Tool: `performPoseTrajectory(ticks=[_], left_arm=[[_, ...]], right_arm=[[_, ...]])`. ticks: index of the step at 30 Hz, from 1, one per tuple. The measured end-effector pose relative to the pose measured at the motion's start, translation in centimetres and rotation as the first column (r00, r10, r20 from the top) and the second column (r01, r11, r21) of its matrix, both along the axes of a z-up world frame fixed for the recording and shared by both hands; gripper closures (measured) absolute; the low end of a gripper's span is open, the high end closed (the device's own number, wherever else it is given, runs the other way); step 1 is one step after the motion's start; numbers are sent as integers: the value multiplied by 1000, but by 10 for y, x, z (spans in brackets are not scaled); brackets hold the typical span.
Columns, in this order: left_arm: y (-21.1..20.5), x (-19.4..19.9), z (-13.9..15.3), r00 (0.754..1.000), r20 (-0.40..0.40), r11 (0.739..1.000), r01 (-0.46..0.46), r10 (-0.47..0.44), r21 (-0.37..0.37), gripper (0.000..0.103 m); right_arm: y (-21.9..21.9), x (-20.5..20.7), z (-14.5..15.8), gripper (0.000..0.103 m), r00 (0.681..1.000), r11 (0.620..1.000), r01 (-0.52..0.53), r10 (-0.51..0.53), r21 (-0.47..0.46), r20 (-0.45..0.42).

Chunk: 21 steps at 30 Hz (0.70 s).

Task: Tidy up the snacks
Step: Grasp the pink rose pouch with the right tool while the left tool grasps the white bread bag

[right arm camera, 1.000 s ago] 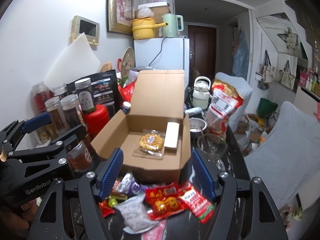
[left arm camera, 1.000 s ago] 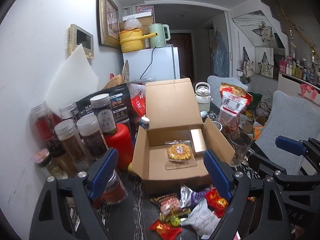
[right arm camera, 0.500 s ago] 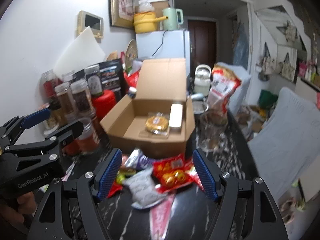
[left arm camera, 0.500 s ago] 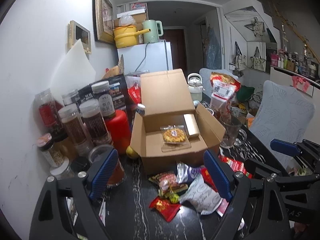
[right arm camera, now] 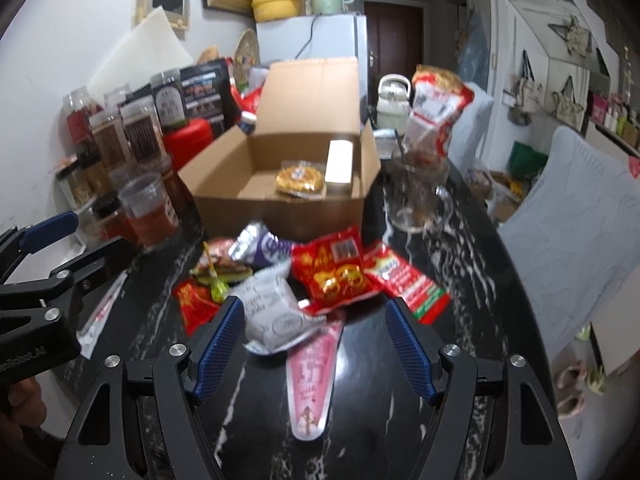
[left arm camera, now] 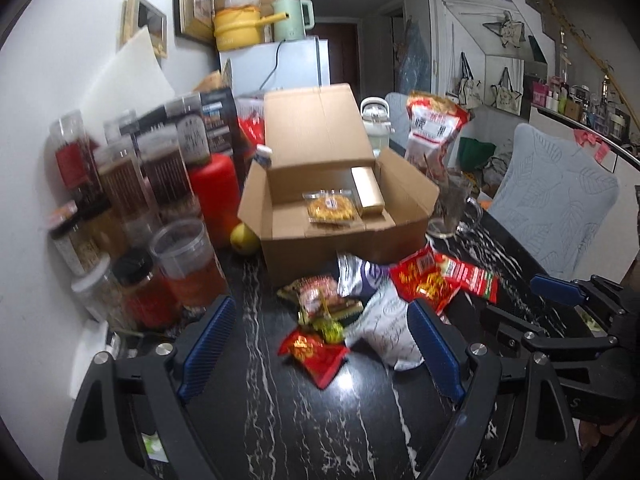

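You have barely started: only a wrapped cake (left arm camera: pixel 331 207) and a gold bar (left arm camera: pixel 368 192) lie in the far cardboard box (left arm camera: pixel 344 248), the snack pile (right arm camera: pixel 280 276) waits on the near table (left arm camera: pixel 280 420), and your left gripper (left arm camera: pixel 318 344) and right gripper (right arm camera: pixel 314 344) gape empty.

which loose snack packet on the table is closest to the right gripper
The pink packet, a long tapered one lying alone on the dark table directly between the open right gripper fingers. The white and red packets lie farther off, toward the box.
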<state>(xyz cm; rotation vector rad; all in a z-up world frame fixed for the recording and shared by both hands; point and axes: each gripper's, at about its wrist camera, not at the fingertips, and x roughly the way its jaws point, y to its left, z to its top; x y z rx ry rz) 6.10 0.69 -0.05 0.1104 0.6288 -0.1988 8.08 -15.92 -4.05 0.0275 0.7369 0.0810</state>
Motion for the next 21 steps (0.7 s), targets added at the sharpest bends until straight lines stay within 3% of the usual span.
performPoseTrajectory(ticks=[21], left_arm=[[14, 19, -71, 980, -200, 995, -22, 3, -96, 15]], right_arm=[[3, 31, -94, 29, 974, 998, -61, 56, -15, -221]])
